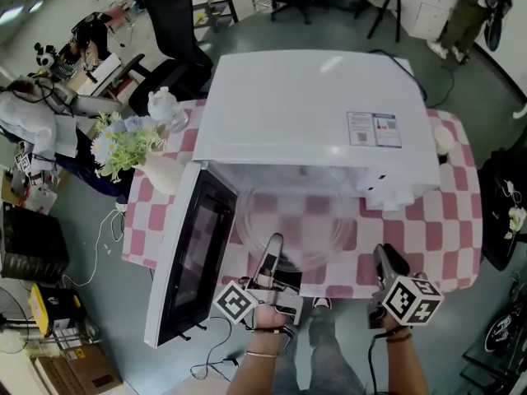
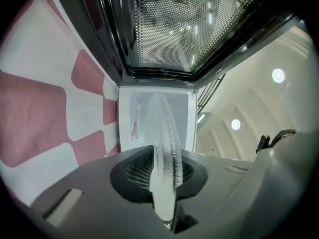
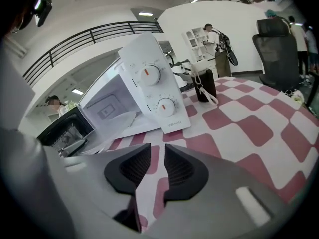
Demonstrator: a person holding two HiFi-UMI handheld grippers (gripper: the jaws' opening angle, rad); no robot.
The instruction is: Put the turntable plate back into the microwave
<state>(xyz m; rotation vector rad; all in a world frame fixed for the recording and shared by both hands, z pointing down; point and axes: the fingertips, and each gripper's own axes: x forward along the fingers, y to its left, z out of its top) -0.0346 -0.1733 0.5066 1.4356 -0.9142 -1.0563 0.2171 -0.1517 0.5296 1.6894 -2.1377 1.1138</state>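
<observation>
Here, in the head view, the left claw (image 1: 272,252) holds the glass plate (image 1: 300,220) by its near rim, at the mouth of the open microwave (image 1: 313,113) on the checked bench (image 1: 449,229). The left gripper view shows its jaws clamped on that rim. In the right gripper view, the right claw (image 3: 157,158) stands released and empty above the bench.

On the control panel (image 3: 158,91) of the white microwave (image 3: 107,103), just under the lower knob (image 3: 166,106), stands a small grey brand word (image 3: 175,125); it seems to read WAHIN. On the top of the microwave is a rectangular sticker (image 1: 373,129) with blue and red parts; its print is too small to read. One marker cube (image 1: 236,301) and the other cube (image 1: 412,299) carry only black-and-white square patterns.
</observation>
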